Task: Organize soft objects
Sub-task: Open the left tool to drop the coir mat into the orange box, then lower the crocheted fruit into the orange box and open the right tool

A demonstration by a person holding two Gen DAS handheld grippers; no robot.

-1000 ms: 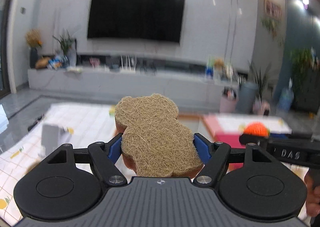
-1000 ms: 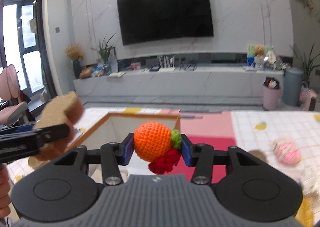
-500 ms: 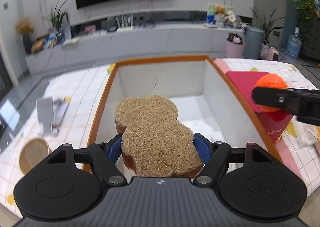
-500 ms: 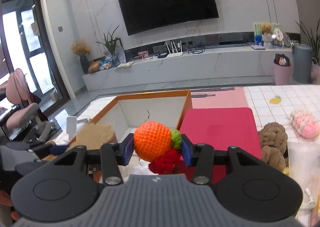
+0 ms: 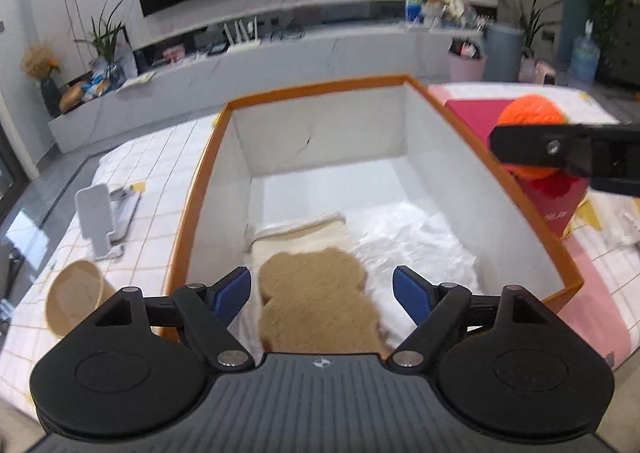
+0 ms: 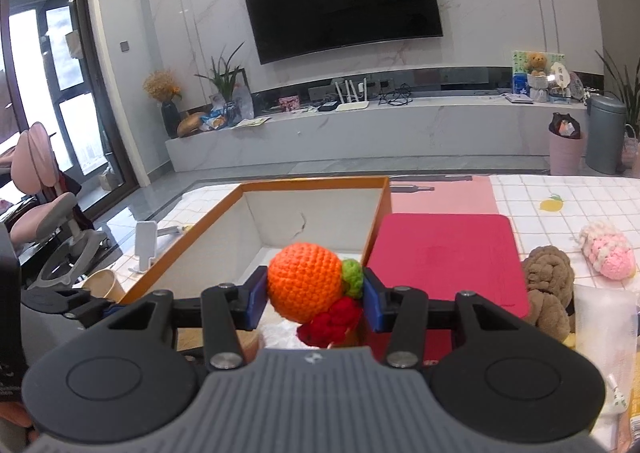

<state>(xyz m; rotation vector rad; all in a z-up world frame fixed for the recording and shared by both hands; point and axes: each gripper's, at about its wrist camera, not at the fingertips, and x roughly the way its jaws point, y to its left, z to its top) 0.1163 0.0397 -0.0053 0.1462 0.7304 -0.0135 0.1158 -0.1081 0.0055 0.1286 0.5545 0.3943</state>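
We are holding our left gripper [image 5: 322,291] spread above the fibrous tan sponge [image 5: 316,303]; our right gripper [image 6: 314,295] is pinching the round crocheted orange [image 6: 304,287].

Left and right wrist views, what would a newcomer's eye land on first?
The orange crocheted ball, clamped in the right gripper above the orange-rimmed white box. Next, the tan loofah sponge between the open left gripper fingers over the box's near end.

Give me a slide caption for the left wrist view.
Open left gripper above a loofah sponge in the orange-rimmed box.
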